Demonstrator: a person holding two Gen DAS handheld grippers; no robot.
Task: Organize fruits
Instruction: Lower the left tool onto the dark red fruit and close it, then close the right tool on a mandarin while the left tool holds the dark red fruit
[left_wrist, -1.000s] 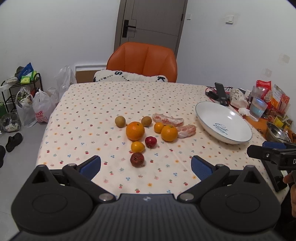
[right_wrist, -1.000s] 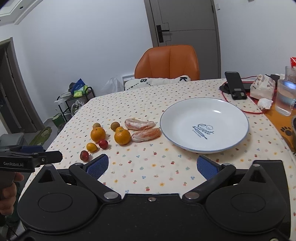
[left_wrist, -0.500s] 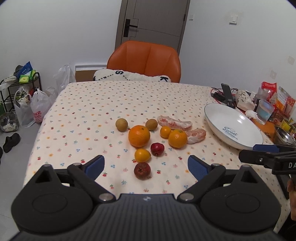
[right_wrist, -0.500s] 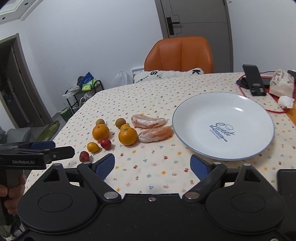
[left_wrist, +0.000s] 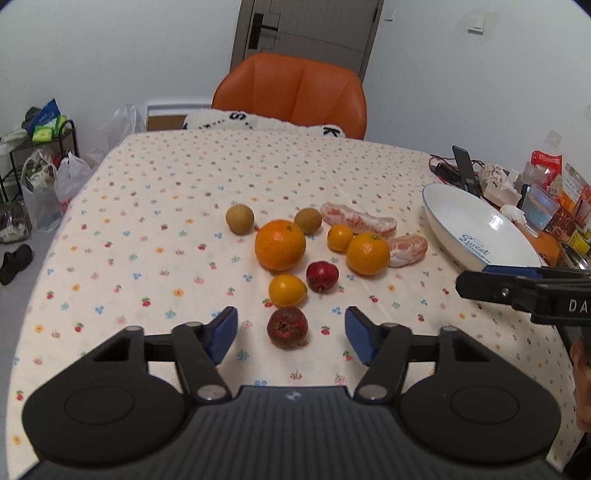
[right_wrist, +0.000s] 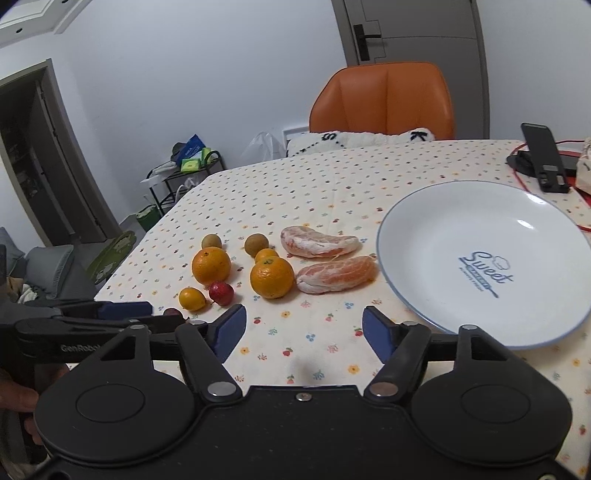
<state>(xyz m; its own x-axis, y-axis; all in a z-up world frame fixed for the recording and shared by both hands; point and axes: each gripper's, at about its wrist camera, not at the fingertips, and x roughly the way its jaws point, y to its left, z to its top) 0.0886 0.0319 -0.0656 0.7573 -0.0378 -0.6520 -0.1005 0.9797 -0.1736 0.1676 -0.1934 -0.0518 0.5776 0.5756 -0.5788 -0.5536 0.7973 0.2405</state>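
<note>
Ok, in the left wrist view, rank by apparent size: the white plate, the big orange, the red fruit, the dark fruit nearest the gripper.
1. white plate
2. big orange
3. dark fruit and red fruit: similar; the dark one's nearness makes ranking unsure.

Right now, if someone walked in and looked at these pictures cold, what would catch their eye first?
Probably the cluster of fruit in the middle of the flowered tablecloth: two oranges, the large orange brightest, with two peeled citrus segments beside them. Next, the big empty white plate printed "Sweet", lying to the right of the fruit. Behind the table, the orange chair stands out against the pale wall.
</note>
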